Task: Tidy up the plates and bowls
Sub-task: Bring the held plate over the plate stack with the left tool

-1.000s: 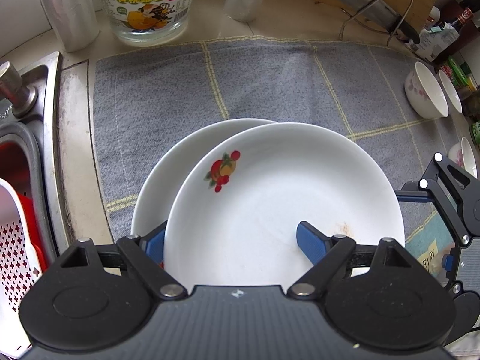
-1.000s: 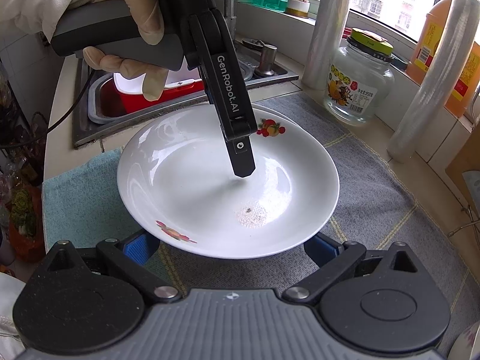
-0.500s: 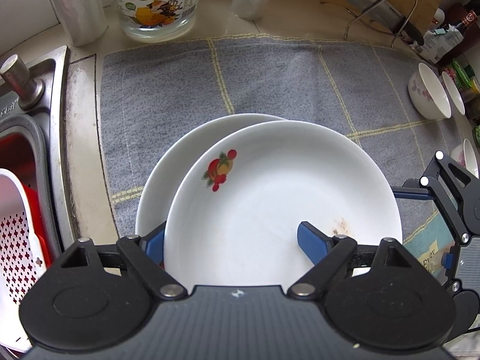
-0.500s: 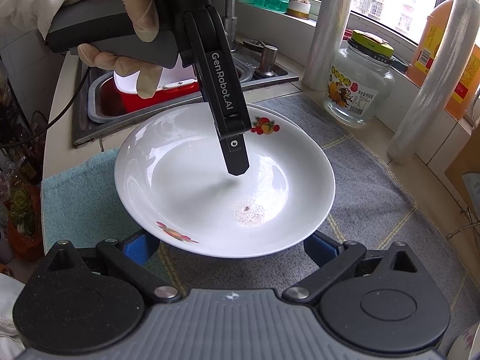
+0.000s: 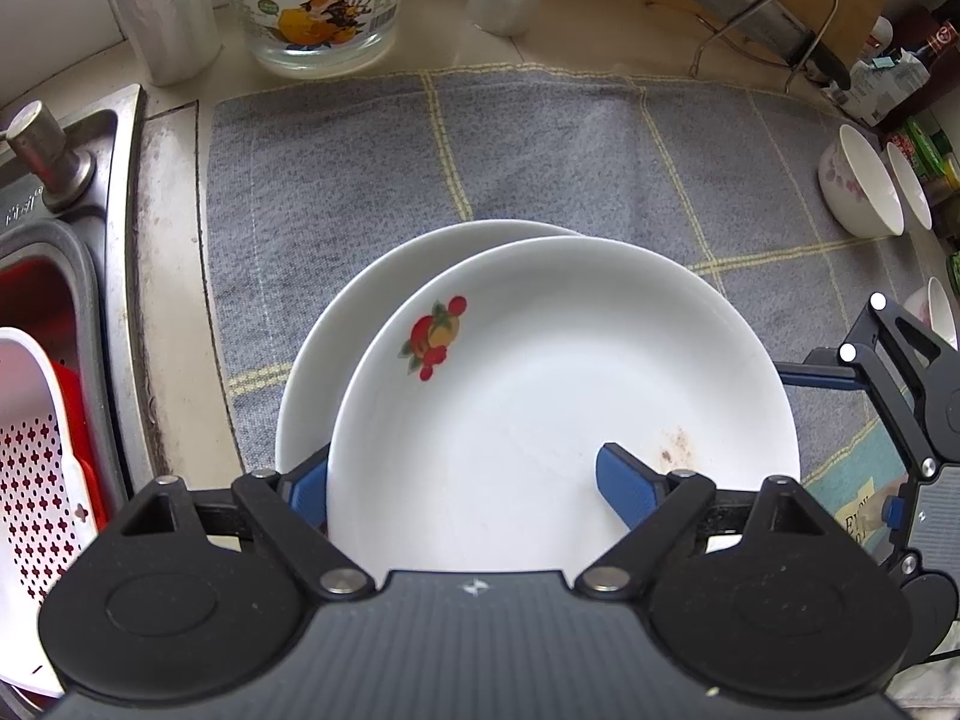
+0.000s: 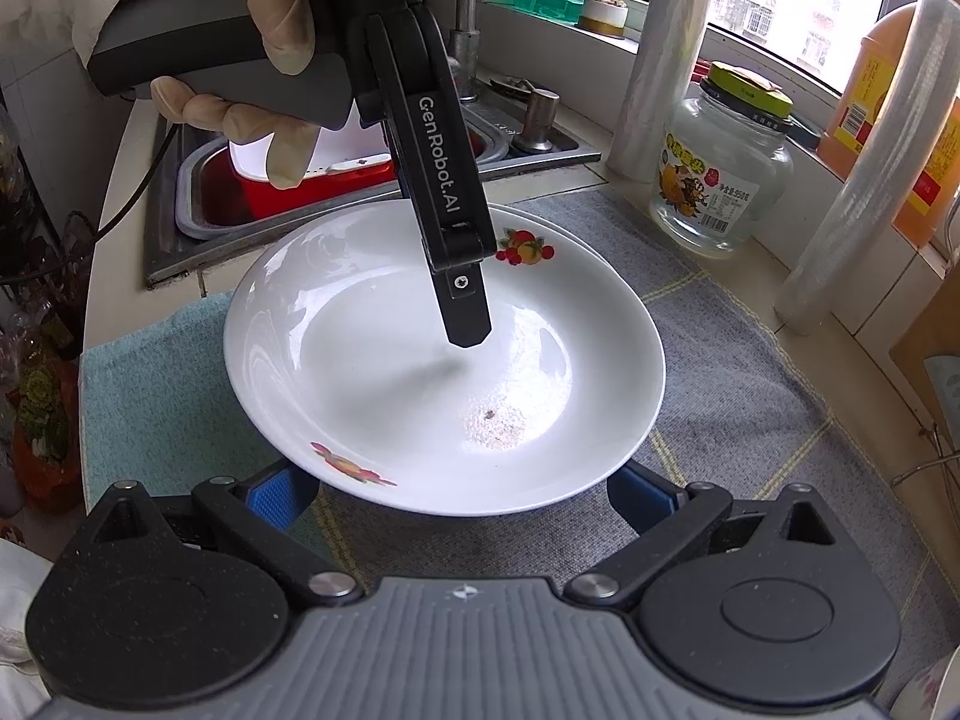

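A white plate with fruit prints (image 5: 564, 384) is held over a second white plate (image 5: 336, 324) on the grey towel (image 5: 540, 150). My left gripper (image 5: 462, 480) is shut on the upper plate's near rim, one blue pad above it and one below. In the right wrist view the same plate (image 6: 384, 372) hangs from the left gripper's finger (image 6: 462, 306), above the lower plate (image 6: 570, 240). My right gripper (image 6: 462, 498) is open, its blue pads under the plate's near edge, not touching it. White bowls (image 5: 858, 192) stand at the towel's right edge.
A sink with a red-and-white basket (image 5: 36, 420) lies to the left. A glass jar (image 5: 318, 0), film rolls (image 5: 162, 12) and a knife rack (image 5: 762, 18) line the back. A teal towel (image 6: 150, 396) lies beside the grey one.
The left gripper has carried the plate a little to the left over the lower plate. The right gripper has stayed open under its edge.
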